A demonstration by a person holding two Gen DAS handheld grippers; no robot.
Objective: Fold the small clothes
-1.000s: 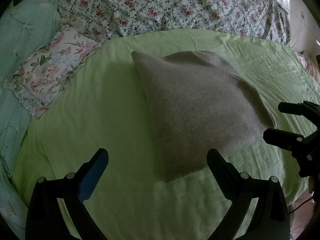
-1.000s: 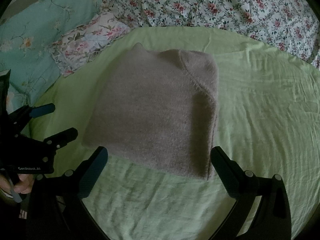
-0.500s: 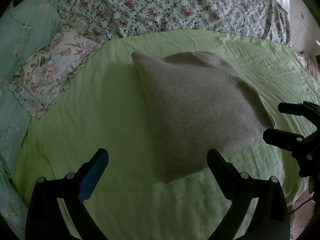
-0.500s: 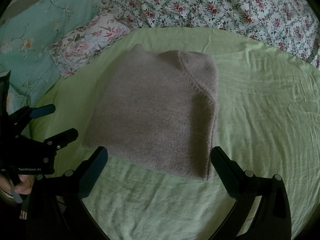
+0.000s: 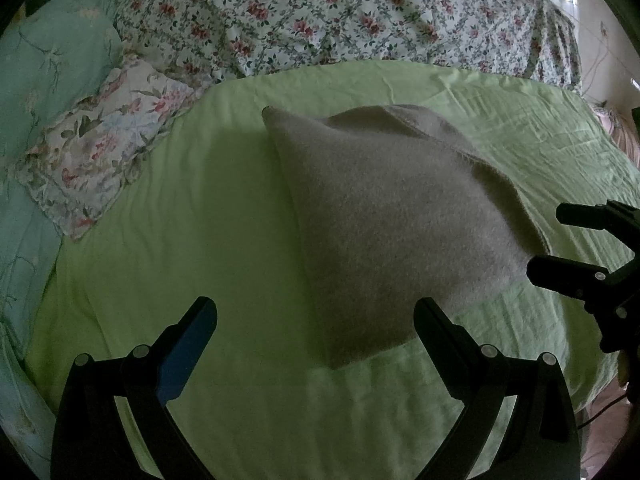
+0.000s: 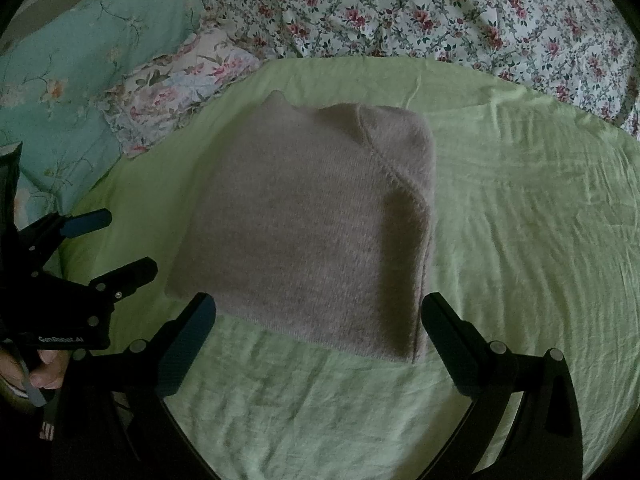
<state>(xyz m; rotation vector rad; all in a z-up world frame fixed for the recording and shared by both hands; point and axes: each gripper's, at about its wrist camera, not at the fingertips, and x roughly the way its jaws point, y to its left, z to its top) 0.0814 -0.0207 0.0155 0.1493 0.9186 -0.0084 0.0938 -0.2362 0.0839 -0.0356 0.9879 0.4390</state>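
a grey knitted garment point(image 6: 312, 232) is laid on the green sheet point(image 6: 520, 240), already folded into a compact, roughly square packet, with a small corner poking out at its far left. it is seen straight ahead of the right gripper point(image 6: 318, 320), whose fingers are spread wide with nothing between them; the packet's near edge is framed just beyond the two tips. from the left gripper point(image 5: 316, 322), likewise spread and empty, the packet is seen ahead and to the right, its near corner pointing between the fingers. the right gripper is judged the nearer and the squarer to the near edge. no clear long axis is shown; the thick folded edge is carried along the packet's right side. bare sheet is left all round, widest on the right, while a floral pillow point(image 6: 176, 88) and a flowered quilt point(image 6: 440, 12) are kept well apart beyond the far side. the fold is judged nearly or wholly done.
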